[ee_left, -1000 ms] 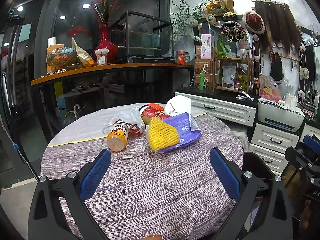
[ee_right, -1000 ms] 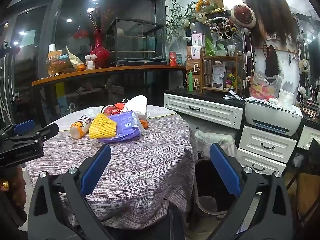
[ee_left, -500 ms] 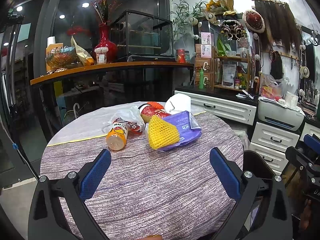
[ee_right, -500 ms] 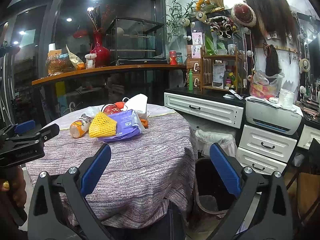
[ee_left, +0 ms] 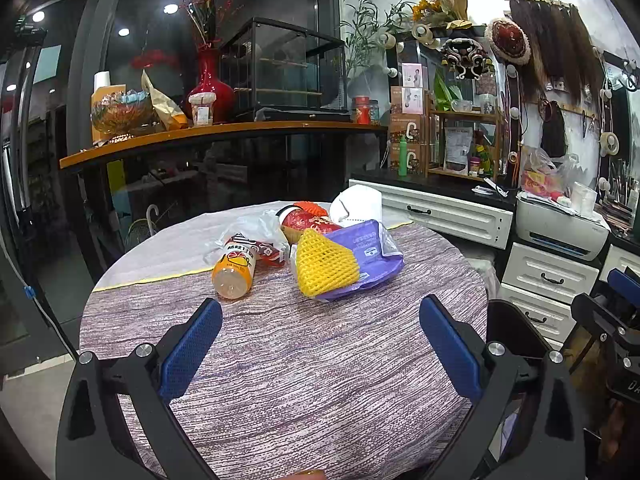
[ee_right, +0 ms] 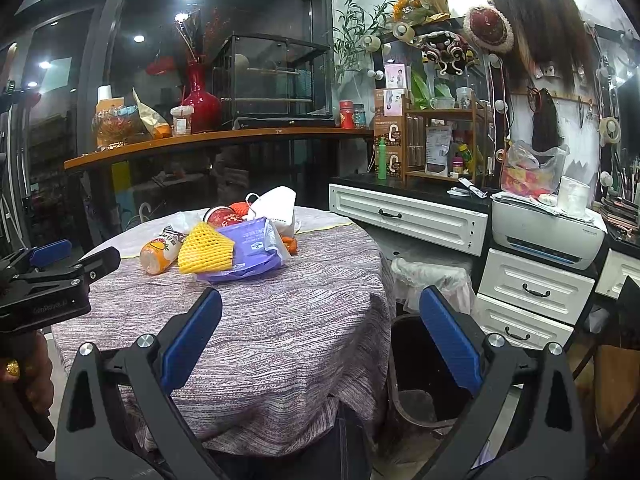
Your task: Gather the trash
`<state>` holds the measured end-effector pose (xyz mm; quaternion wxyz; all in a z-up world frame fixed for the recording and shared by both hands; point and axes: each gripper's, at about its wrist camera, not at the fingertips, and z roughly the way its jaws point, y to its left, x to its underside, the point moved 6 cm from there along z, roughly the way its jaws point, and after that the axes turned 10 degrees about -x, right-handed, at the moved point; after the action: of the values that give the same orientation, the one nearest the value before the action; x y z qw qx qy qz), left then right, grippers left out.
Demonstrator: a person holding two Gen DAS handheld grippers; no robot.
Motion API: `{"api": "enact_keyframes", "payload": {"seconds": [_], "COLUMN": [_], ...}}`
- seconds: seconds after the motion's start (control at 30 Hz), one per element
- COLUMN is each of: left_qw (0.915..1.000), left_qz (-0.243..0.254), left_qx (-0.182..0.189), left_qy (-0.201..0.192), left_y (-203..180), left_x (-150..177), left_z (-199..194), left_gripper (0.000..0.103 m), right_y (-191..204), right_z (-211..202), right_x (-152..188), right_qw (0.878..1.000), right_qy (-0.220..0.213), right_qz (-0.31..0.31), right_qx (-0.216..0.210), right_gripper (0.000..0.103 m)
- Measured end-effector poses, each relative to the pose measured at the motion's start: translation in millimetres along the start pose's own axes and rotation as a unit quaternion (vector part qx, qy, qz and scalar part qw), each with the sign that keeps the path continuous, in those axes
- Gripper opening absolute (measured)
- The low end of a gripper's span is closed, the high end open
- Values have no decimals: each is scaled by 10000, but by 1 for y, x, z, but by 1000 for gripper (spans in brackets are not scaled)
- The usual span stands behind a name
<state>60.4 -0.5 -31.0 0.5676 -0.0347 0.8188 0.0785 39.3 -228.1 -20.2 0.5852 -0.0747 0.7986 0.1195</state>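
A pile of trash lies on the far part of the round table (ee_left: 304, 360): an orange drink bottle (ee_left: 234, 270) on its side, a yellow foam net (ee_left: 324, 266) on a purple wrapper (ee_left: 370, 250), a red can (ee_left: 306, 222), a clear plastic bag (ee_left: 256, 226) and a white face mask (ee_left: 356, 206). My left gripper (ee_left: 320, 328) is open and empty, above the near table, short of the pile. My right gripper (ee_right: 320, 324) is open and empty at the table's right edge, over a dark bin (ee_right: 416, 364) on the floor. The bottle (ee_right: 158, 252) and net (ee_right: 204, 254) also show there.
White drawer units (ee_right: 532, 292) with a printer (ee_right: 544, 236) stand to the right. A bagged white bin (ee_right: 432, 280) sits behind the dark one. A wooden shelf (ee_left: 224, 132) with a red vase (ee_left: 210, 88) runs behind the table. The left gripper's body (ee_right: 52, 280) shows at the right view's left edge.
Both views have shifted very slightly; the grippers stay open and the trash has not moved.
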Motion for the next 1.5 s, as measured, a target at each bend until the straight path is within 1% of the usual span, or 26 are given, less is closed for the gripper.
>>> {"api": "enact_keyframes", "payload": {"seconds": [1.5], "left_qw": [10000], "left_qz": [74], "left_qx": [-11], "left_qy": [64], "left_y": [-2], "left_x": [8], "left_z": [3], "left_gripper": [98], "right_y": [2], "right_z": [7], "right_x": [12], "right_qw": [10000], "right_qy": [57], "right_qz": [38], "right_qx": [-4], "right_gripper": [98]}}
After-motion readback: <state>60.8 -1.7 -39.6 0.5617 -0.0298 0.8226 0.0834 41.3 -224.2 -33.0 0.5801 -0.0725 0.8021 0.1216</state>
